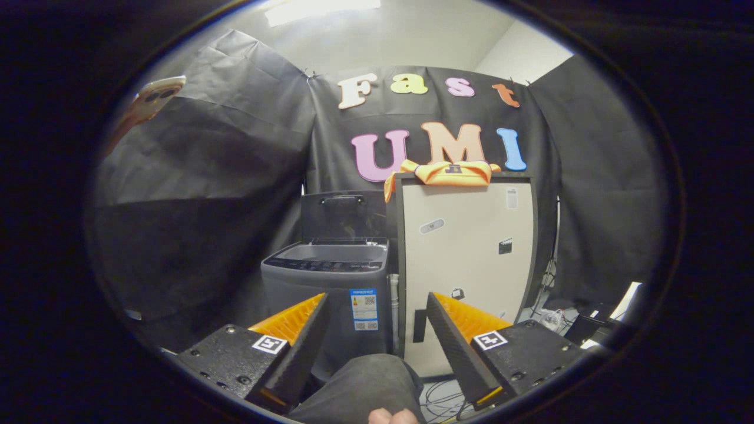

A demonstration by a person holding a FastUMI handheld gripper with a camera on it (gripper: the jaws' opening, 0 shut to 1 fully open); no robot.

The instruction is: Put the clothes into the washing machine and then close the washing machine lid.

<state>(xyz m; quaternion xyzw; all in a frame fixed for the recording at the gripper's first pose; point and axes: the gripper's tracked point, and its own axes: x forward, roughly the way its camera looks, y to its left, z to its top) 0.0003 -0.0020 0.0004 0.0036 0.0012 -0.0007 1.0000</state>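
- The tall cabinet stands well beyond my fingers, just right of the washing machine.
- The washer's lid is already up, so the tub is ready.
- The orange clothes lie bunched on the cabinet top, one edge drooping over its left corner.
- My gripper is spread wide and empty; I'd reach high and pinch that hanging edge for a sure hold.
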